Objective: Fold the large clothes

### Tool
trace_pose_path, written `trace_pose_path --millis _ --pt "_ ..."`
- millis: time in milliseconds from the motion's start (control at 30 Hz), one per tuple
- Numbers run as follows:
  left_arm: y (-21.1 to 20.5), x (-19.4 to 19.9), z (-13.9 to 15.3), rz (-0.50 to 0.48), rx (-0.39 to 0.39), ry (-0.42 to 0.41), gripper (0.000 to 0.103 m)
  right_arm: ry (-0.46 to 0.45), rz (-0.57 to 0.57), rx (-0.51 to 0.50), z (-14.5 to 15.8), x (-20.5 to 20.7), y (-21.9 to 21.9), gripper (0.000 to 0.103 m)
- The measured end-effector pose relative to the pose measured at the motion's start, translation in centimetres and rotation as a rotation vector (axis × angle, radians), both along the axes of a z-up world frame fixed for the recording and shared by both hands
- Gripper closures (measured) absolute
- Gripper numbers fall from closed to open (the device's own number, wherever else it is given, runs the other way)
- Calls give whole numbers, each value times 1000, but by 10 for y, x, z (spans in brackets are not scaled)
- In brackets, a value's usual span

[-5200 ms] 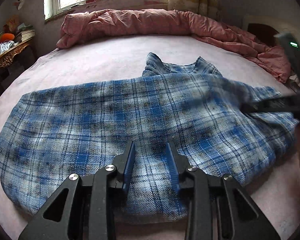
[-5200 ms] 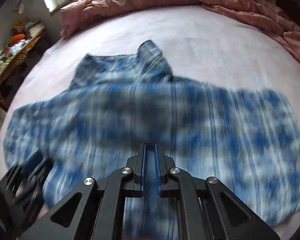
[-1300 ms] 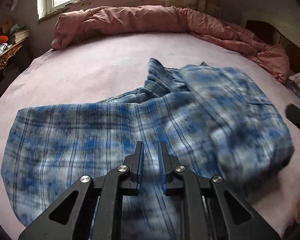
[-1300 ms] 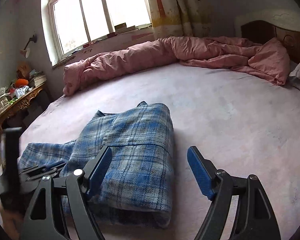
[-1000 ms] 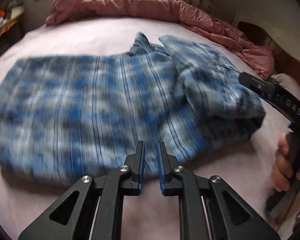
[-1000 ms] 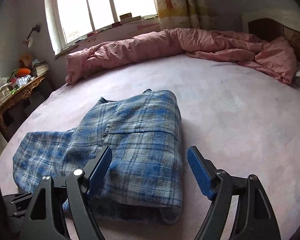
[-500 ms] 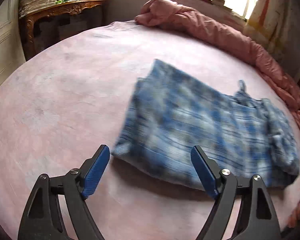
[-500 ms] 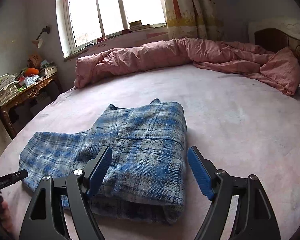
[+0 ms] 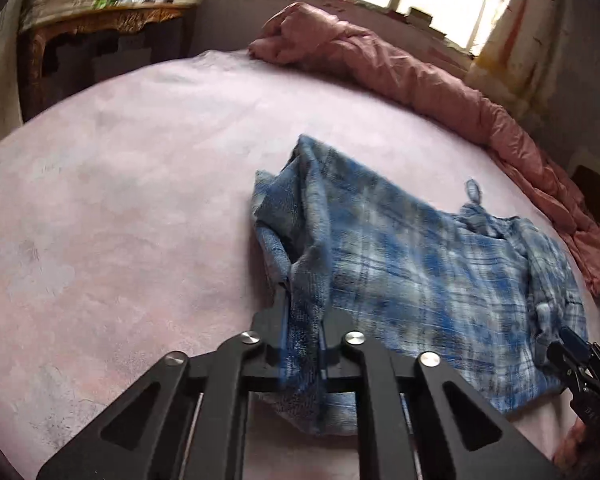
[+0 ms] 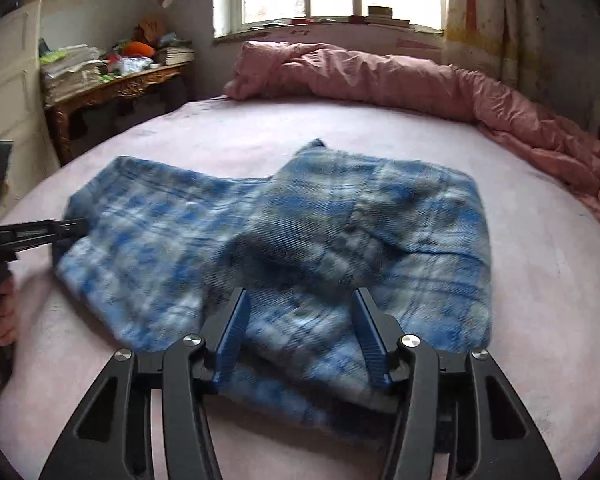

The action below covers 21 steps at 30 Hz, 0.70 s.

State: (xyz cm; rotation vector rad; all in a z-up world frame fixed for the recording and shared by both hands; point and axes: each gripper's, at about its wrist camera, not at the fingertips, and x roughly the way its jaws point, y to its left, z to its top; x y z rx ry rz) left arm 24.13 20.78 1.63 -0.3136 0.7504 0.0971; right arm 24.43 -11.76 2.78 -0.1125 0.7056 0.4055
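The left claw point(image 9: 302, 320) is clamped on a bunched edge of the blue plaid shirt point(image 9: 420, 280), fabric rising between its pads, seemingly so that the unfolded side can be carried over the folded part. The right claw point(image 10: 298, 332) straddles the shirt's near edge with its jaws closing, cloth between them but not yet pinched, probably to take a second hold for the fold. The shirt lies half-folded on the pink bed point(image 10: 540, 280), well clear of the rumpled quilt point(image 10: 380, 76) by the window.
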Motion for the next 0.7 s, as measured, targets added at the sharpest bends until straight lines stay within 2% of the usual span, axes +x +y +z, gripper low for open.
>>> trace_pose_path --millis 67,133,167,267,333,367,400,467,567,700 --pt "-6 -4 15 -13 17 -50 96 31 61 47 4 -9 -3 47" --pt "-7 -9 33 -32 -22 -111 96 10 78 58 8 -16 -2 45" --pt "-9 -11 43 -44 -44 -134 97 -5 68 38 7 -17 2 42" --pt "-27 -12 77 -79 -58 -184 97 4 49 -58 -4 -14 17 42" --pt "-44 -10 98 -100 -52 -208 97 -8 56 -94 -9 -15 24 53" --pt "-51 -8 107 -108 -60 -213 97 -21 58 -88 -7 -17 23 79" --pt "-59 -7 114 -123 -72 -218 97 -32 47 -72 -4 -21 18 92" --pt "-73 -3 127 -151 -69 -228 97 -24 46 -14 2 -24 6 94" --pt "-98 1 142 -176 -3 -235 97 77 69 50 3 -21 -9 94" --pt "-124 6 150 -227 27 -248 97 80 101 32 8 -28 -10 95"
